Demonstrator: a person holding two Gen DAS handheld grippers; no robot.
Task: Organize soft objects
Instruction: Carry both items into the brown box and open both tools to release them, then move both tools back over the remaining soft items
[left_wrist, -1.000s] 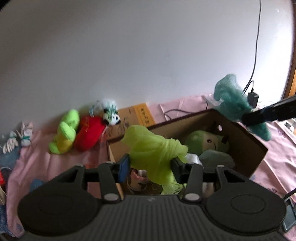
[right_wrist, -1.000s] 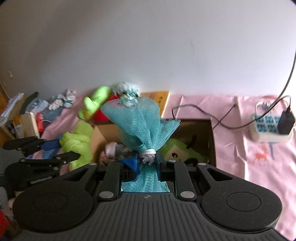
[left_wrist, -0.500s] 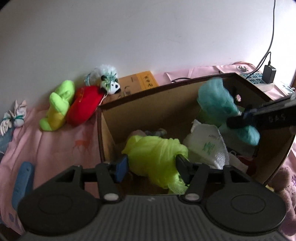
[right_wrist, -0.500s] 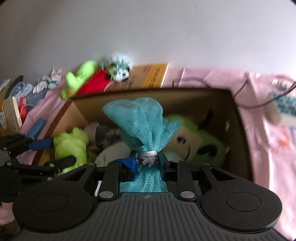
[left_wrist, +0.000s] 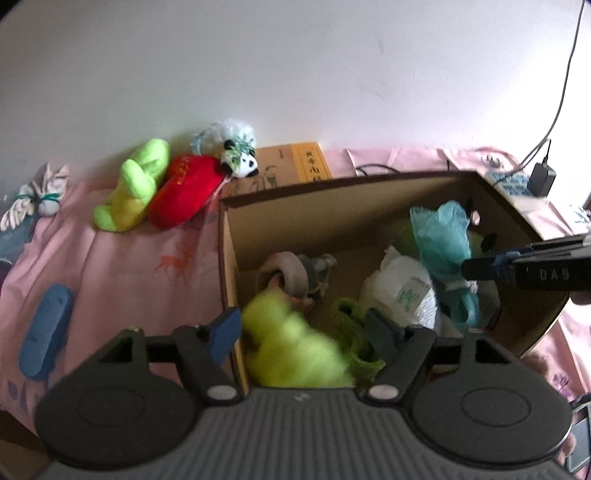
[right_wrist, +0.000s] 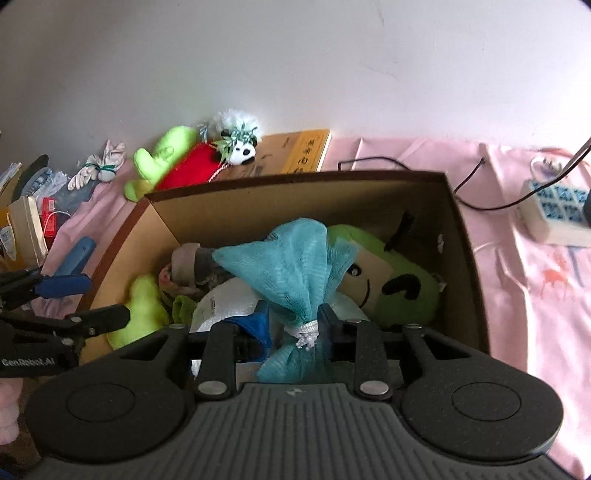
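Observation:
An open cardboard box (left_wrist: 332, 184) (right_wrist: 295, 184) sits on a pink sheet. My left gripper (left_wrist: 303, 328) (right_wrist: 88, 301) is open over the box's near left corner. A lime-green mesh puff (left_wrist: 295, 354) (right_wrist: 142, 314) is blurred between its spread fingers, inside the box. My right gripper (right_wrist: 291, 323) (left_wrist: 480, 264) is shut on the knotted waist of a teal mesh puff (right_wrist: 291, 273) (left_wrist: 443, 240), held low over the box's right half. Under it lie a green plush with a face (right_wrist: 399, 295), a white plastic packet (left_wrist: 402, 291) and a pinkish-grey roll (left_wrist: 291, 269).
Behind the box by the wall lie a lime plush (left_wrist: 129, 192), a red plush (left_wrist: 184, 192), a small panda toy (left_wrist: 240, 158) and a yellow book (left_wrist: 291, 166). A blue object (left_wrist: 44, 332) lies left of the box. A power strip (right_wrist: 554, 214) with cables is at the right.
My left gripper's fingers have spread and let go of the lime puff, which is dropping into the box. The right gripper has lowered the teal puff deeper into the box, still gripped.

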